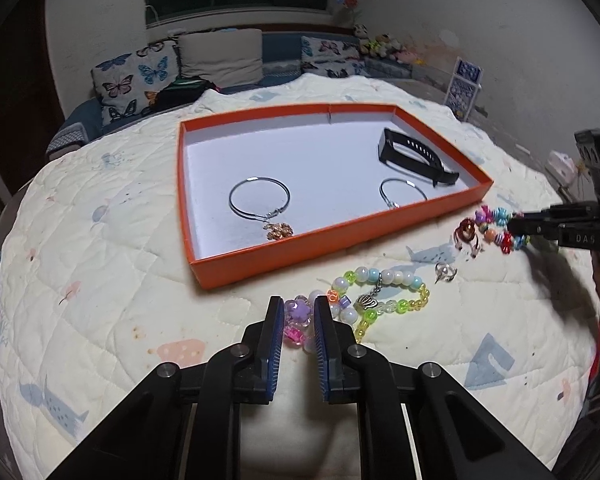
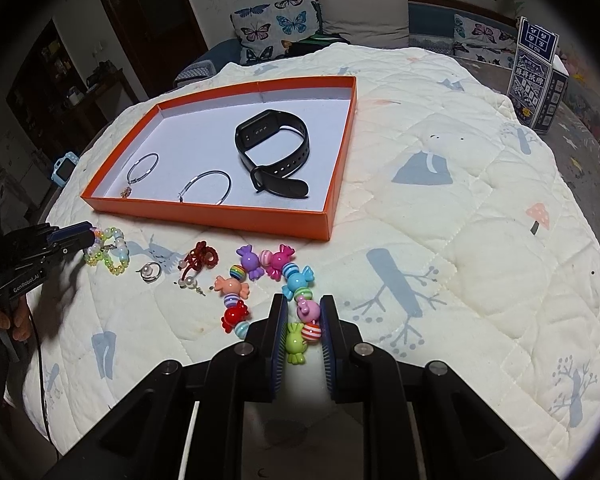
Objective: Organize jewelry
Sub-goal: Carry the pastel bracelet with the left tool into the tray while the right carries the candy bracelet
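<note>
— Inside the orange tray [image 1: 260, 265], what has already been put away?

— Three pieces: a black watch band [image 2: 274, 152] at the far right end, a plain silver hoop bangle [image 2: 208, 186] just beside it, and a second hoop bangle with a small gold charm [image 1: 260, 200] toward the left end. All three lie flat on the white floor of the tray, apart from one another.

— And what is left out on the quilt [image 2: 480, 220]?

— Four things, all in front of the tray's near wall. A pastel bead bracelet [image 1: 380, 292] with a little metal charm, a small silver ring [image 2: 150, 271], a dark red knotted piece [image 2: 202, 260] with loose ends, and a candy-bead bracelet [image 2: 274, 276] in bright colours.

— What are the two grippers doing?

— The left gripper [image 1: 298, 314] has its jaws partly apart, straddling the purple flower bead at one end of the pastel bracelet; whether the pads are pressing it I cannot tell. The right gripper [image 2: 304, 320] also stands partly apart around the pink and green beads of the candy bracelet — again, contact is unclear. Both bracelets rest on the quilt, not lifted.

— So how far along?

— Roughly halfway, I'd judge — three in, four out, two of those about to be picked up.
</note>
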A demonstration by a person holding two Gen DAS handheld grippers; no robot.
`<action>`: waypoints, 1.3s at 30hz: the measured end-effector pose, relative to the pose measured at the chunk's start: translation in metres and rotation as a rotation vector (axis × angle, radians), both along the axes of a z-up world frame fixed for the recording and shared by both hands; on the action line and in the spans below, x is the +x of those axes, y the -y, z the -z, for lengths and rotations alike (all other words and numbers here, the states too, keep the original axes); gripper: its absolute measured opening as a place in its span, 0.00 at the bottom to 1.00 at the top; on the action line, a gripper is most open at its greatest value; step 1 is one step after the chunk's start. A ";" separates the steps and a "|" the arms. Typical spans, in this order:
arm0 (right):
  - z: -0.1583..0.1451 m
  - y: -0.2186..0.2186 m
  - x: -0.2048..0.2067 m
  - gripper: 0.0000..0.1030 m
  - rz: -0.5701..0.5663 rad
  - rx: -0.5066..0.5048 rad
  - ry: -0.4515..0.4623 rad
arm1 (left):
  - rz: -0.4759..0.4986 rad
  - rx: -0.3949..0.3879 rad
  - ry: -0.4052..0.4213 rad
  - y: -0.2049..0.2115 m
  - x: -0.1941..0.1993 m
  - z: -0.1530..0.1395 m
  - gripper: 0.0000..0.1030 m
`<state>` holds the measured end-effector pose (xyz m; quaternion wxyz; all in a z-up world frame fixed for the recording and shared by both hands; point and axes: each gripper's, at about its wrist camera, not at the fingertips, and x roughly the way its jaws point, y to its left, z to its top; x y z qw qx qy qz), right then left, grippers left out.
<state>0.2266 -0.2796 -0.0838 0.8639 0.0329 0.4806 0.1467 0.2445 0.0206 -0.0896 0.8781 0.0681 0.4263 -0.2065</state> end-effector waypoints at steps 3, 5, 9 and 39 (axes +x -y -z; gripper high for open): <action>-0.004 -0.003 -0.003 0.18 -0.011 0.001 0.012 | -0.026 -0.039 0.013 -0.007 -0.006 -0.012 0.15; -0.009 -0.004 -0.006 0.18 -0.017 0.001 0.026 | -0.035 -0.067 0.034 -0.011 -0.013 -0.025 0.15; -0.024 -0.008 -0.008 0.18 -0.035 0.007 0.066 | -0.050 -0.119 0.082 -0.015 -0.021 -0.055 0.15; -0.108 -0.033 0.043 0.13 -0.127 0.005 0.264 | -0.075 -0.189 0.275 0.003 0.049 -0.195 0.15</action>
